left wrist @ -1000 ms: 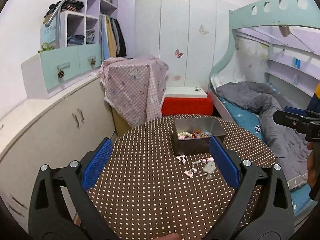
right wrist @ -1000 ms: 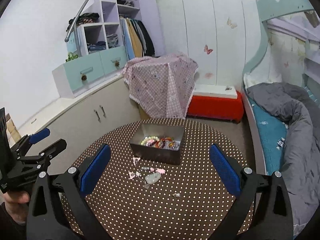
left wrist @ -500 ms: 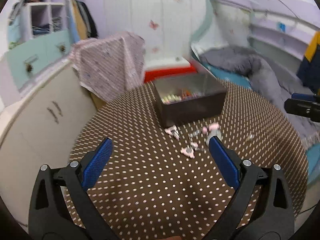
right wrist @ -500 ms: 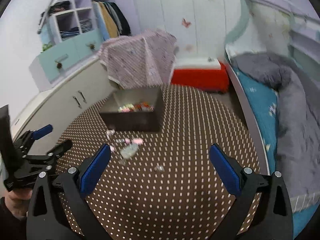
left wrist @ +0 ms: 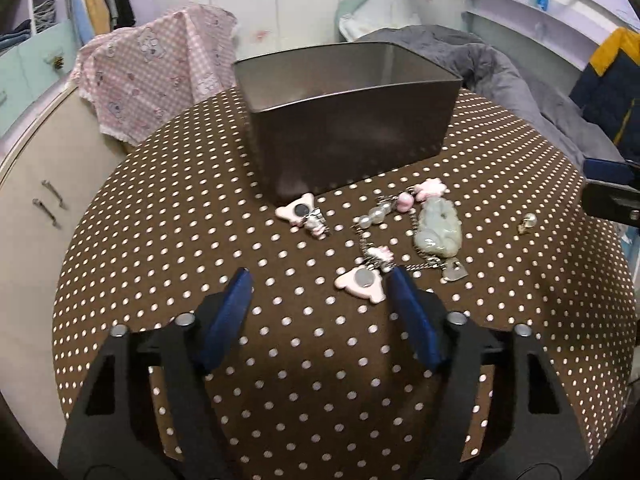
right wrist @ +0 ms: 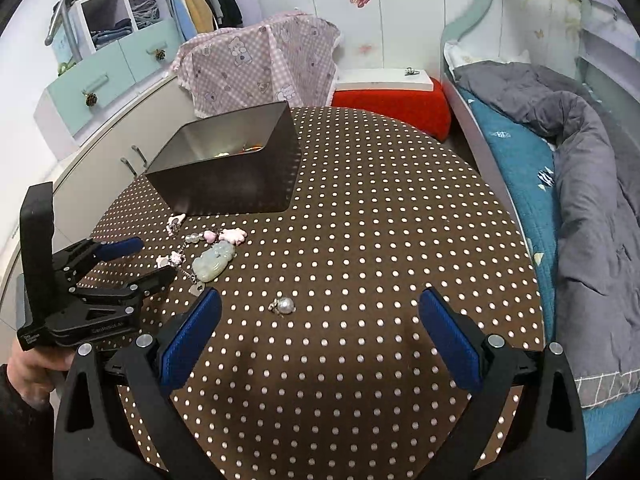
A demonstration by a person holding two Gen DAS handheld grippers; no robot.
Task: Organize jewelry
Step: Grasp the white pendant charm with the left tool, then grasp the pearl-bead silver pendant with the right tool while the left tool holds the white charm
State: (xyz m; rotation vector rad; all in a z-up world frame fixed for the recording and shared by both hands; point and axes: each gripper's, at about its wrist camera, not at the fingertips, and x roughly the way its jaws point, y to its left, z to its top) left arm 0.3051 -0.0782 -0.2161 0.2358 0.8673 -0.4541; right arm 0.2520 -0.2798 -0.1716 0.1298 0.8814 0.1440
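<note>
I'd brought both grippers down toward the worktop (left wrist: 168,240) since a sec ago; jewelry now filled the view. Left gripper (left wrist: 316,292) had its fingers just narrowing, partway in, nothing between them yet; the right pad sat just beside the pink charm (left wrist: 360,282). Looked like I was lining up a first pick. Right gripper (right wrist: 320,320) was wide, empty, w/ the pearl (right wrist: 286,305) ahead of it. Loose pieces lay in front of the tin (left wrist: 352,136): glossy pale-green carved pendant (left wrist: 438,228), thin metal chain, beads. Tin was dark, smooth, rectangular; cloth brown w/ white dots.
</note>
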